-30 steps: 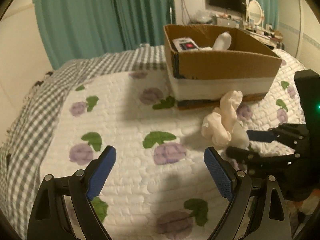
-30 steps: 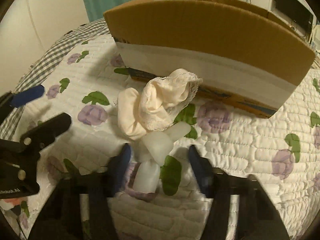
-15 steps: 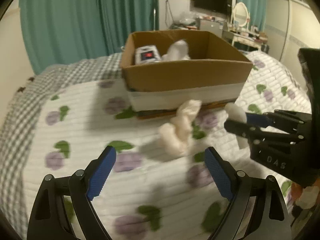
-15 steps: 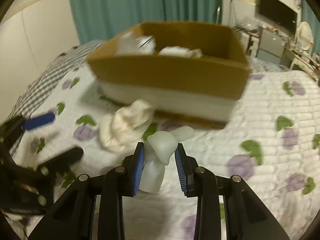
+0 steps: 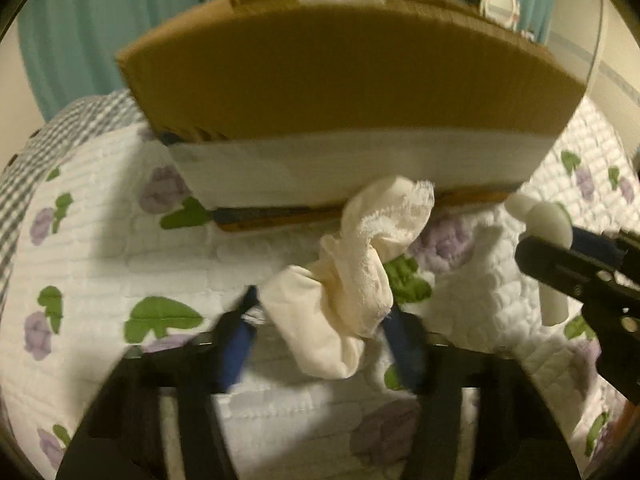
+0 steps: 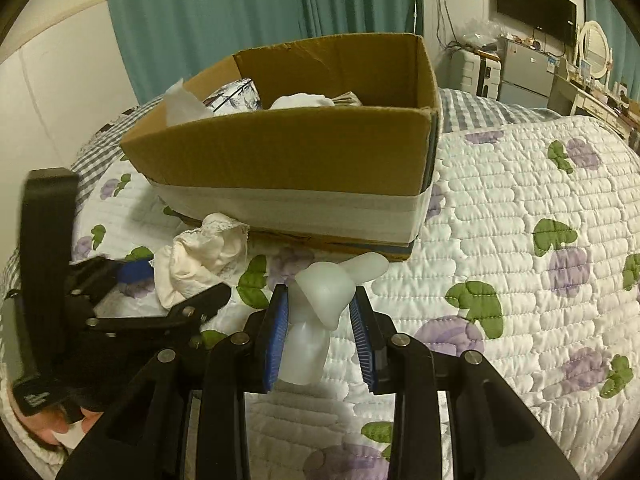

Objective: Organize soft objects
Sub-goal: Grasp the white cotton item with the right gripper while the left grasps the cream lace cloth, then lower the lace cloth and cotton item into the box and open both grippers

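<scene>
- Sitting at twelve o'clock on the quilt (image 6: 520, 208), the cardboard box (image 6: 288, 152) is partly filled.
- A cream cloth (image 5: 352, 280) is straddled by the left gripper (image 5: 320, 340), jaws apart; closing is judged next.
- A white soft toy (image 6: 320, 312) is clenched by the right gripper (image 6: 318, 334), to be boxed.

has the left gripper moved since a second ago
Yes. In the left wrist view the cardboard box now looms far larger, so the left gripper has gone forward toward it, and its fingers now flank the cream cloth.
</scene>
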{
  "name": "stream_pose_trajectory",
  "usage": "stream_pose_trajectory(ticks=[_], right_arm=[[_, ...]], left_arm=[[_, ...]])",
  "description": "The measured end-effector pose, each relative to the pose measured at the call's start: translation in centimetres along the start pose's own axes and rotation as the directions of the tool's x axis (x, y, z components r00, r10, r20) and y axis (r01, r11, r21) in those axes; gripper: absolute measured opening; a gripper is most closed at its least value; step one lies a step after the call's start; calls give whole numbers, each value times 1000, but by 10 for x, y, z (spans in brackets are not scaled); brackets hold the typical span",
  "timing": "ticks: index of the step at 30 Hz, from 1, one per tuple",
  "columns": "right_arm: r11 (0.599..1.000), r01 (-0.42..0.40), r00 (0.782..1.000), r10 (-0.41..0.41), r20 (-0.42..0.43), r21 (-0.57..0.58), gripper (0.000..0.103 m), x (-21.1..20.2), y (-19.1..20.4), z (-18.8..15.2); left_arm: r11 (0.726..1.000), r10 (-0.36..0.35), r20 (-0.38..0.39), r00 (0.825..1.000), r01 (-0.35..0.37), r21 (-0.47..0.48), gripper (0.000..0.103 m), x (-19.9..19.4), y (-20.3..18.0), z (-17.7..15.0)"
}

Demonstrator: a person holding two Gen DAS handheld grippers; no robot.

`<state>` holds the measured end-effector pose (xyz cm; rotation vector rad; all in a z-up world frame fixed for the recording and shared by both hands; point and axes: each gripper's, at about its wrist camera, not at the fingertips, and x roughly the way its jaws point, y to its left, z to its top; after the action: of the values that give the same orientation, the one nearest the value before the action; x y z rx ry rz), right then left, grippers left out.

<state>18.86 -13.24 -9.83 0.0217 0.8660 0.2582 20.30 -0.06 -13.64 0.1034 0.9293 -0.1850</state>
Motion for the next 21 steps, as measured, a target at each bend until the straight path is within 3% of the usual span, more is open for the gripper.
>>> stream_pose_trajectory(ticks=[2, 4, 15, 21], right_arm=[[1000, 12, 1000, -12, -1, -10, 31, 1, 3, -1], [1000, 19, 1000, -19, 3, -16, 31, 0, 4, -2], [1000, 12, 996, -11, 93, -6, 31, -53, 7, 1], [999, 13, 982, -5, 189, -44, 31, -108, 12, 33]], left_arm=[[1000, -6, -6, 1000, 6, 18, 37, 1, -3, -2], [999, -14, 8, 1000, 13, 36, 34, -4, -6, -4], [998, -21, 138, 990, 13, 64, 33, -93, -3, -9], [997, -14, 234, 972, -3, 72, 33, -143, -8, 19]])
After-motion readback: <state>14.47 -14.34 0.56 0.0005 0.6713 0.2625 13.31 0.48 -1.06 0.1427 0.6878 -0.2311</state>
